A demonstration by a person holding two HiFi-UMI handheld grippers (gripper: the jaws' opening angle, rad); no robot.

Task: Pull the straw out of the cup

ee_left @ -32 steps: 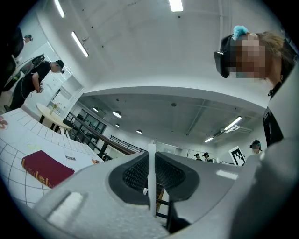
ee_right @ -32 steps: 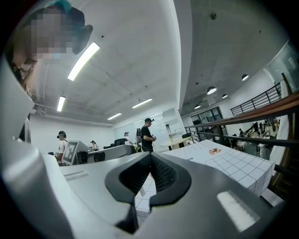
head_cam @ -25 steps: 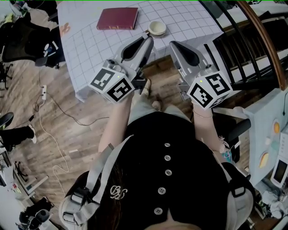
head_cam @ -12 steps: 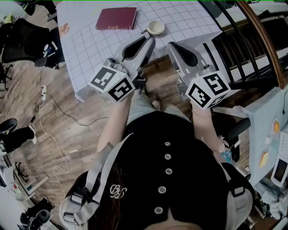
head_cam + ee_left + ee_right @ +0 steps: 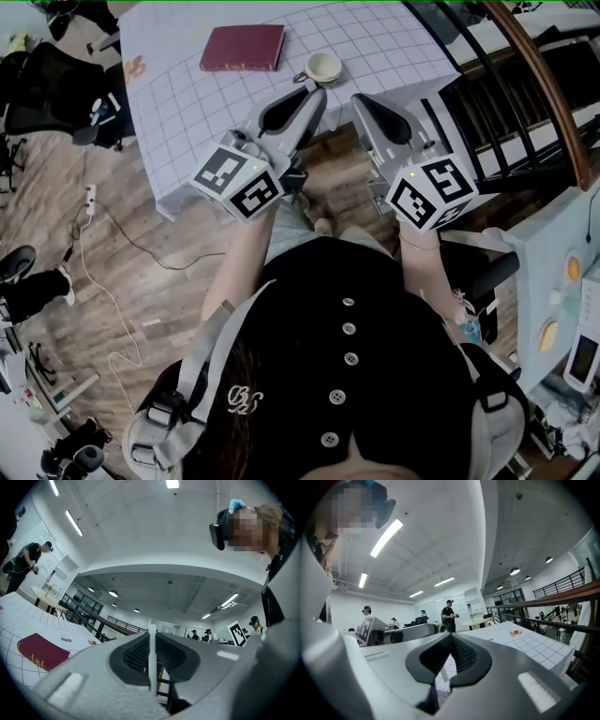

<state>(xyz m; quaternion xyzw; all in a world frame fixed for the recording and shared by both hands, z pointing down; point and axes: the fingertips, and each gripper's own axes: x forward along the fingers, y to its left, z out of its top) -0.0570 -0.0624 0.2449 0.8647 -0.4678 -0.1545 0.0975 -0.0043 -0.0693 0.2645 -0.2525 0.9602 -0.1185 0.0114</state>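
Gridded surface [image 5: 187,103]: book [image 5: 242,47]; cup [image 5: 323,66], contents unclear. Left claw [image 5: 152,634] pinches straw [image 5: 152,663], lower end hidden behind claw. Right claw [image 5: 451,635] closed, empty.

The maroon hardcover book [image 5: 243,47], the cream round cup [image 5: 323,66] and the thin white plastic straw [image 5: 152,653] were plain; the white tablecloth [image 5: 187,103] bore a grey grid.

Left gripper [image 5: 152,637] — jaws tight on straw [image 5: 152,667]

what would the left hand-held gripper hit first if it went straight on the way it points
Probably the cup just ahead of the left hand-held gripper; height is unclear, so it might pass over.
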